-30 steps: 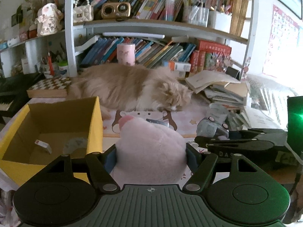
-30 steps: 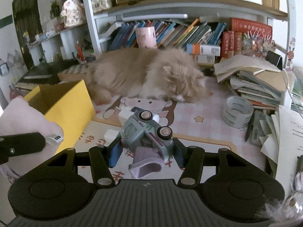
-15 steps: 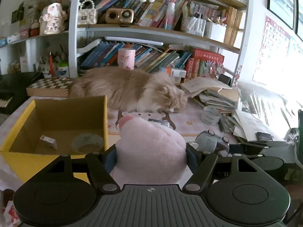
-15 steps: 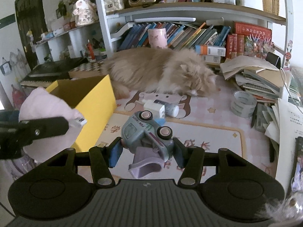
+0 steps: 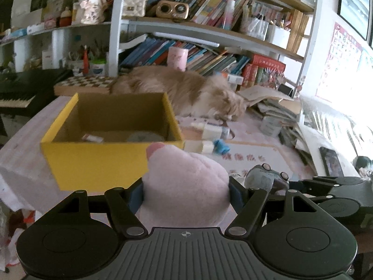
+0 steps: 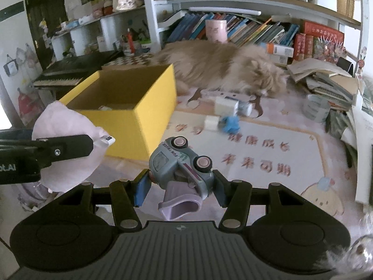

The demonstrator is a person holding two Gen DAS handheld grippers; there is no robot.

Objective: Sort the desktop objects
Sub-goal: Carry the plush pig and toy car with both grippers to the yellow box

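Now my left tongs (image 5: 185, 190) pinch the pink plush toy (image 5: 184, 186) near the yellow box (image 5: 98, 163); my right tongs (image 6: 180, 186) pinch the toy truck (image 6: 180, 161).

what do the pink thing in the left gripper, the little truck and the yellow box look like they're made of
Pink toy: soft plush fabric, matte and fuzzy, bulging between the pads.
Toy truck: looks like hard moulded plastic, smooth with a slight sheen, printed lettering, pink wheel hubs.
Yellow box: probably cardboard, matte yellow outside, plain brown inside, thin straight walls.
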